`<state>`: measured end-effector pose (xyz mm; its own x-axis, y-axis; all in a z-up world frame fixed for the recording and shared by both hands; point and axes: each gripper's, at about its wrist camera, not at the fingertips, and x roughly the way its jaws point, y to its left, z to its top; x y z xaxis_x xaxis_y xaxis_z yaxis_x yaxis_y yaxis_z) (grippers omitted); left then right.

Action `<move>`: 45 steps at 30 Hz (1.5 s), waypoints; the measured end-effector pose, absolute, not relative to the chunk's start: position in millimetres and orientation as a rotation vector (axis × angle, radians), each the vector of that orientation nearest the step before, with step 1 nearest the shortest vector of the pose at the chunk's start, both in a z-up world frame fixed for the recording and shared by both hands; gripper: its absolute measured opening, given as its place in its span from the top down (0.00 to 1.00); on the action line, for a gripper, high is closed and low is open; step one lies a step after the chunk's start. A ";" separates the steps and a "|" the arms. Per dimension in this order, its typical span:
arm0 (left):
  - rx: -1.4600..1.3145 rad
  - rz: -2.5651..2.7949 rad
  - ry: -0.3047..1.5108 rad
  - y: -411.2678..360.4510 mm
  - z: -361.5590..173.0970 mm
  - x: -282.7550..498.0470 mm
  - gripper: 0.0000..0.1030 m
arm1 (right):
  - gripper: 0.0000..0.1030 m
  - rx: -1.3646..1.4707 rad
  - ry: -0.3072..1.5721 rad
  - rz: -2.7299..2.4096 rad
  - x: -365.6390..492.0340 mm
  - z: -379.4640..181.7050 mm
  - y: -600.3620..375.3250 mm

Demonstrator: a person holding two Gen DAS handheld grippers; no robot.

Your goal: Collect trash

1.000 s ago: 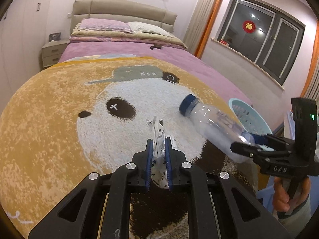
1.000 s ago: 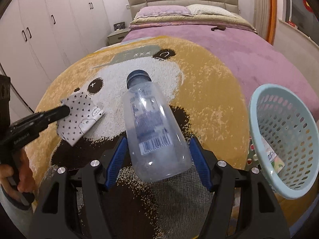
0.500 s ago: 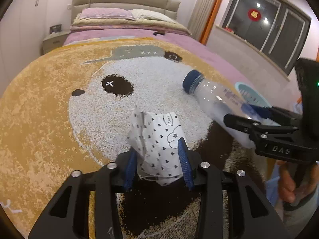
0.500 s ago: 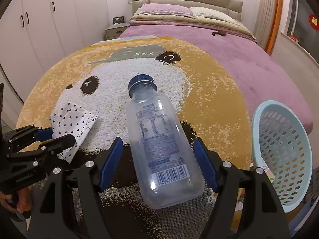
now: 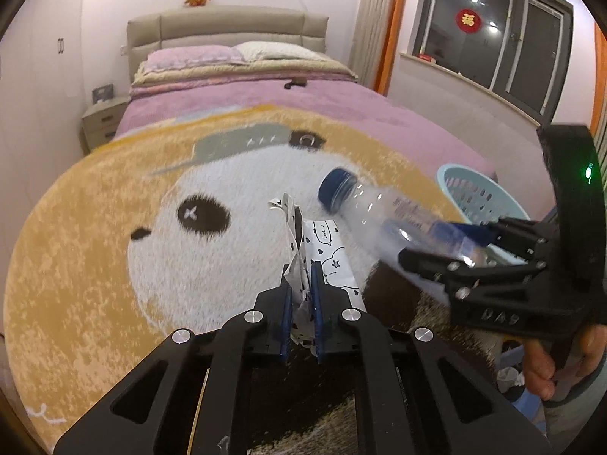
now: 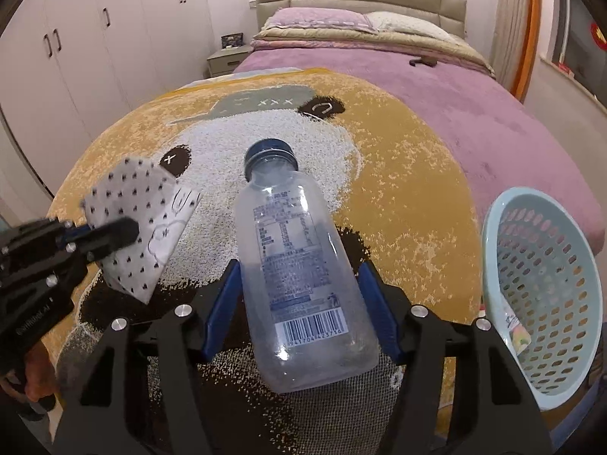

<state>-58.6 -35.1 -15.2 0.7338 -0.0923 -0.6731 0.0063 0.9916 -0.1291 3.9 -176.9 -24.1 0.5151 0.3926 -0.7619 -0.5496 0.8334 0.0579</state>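
Two pieces of trash are in my grippers above the bear-print blanket (image 6: pixel 398 197) on the bed. My left gripper (image 5: pixel 301 284) is pressed tight on a crumpled heart-print paper wrapper (image 5: pixel 322 250), which stands up between its blue pads. My right gripper (image 6: pixel 297 295) is closing around a clear plastic bottle (image 6: pixel 299 265) with a dark blue cap, the bottle lying between the blue pads, cap pointing away from me. A pale blue basket (image 6: pixel 493 265) sits at the bed's right edge, just beside the bottle.
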 end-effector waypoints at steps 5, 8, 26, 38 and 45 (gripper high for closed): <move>-0.120 -0.090 0.705 -42.8 5.2 -52.8 0.93 | 0.48 -0.122 0.769 0.564 0.9 0.0 -196.9; -0.105 -0.117 0.672 -53.6 19.6 -45.8 0.93 | 0.49 -0.080 0.720 0.535 2.0 16.9 -216.0; -0.031 -0.422 0.652 -186.4 50.1 52.9 0.93 | 0.51 0.068 0.558 0.224 35.2 72.2 -366.3; 0.021 -0.527 0.769 -264.0 5.8 114.3 0.90 | 0.51 0.094 0.600 0.070 85.2 50.1 -420.9; 0.036 -0.524 0.807 -263.7 -18.0 116.9 0.40 | 0.31 0.188 0.721 0.091 86.2 6.4 -437.3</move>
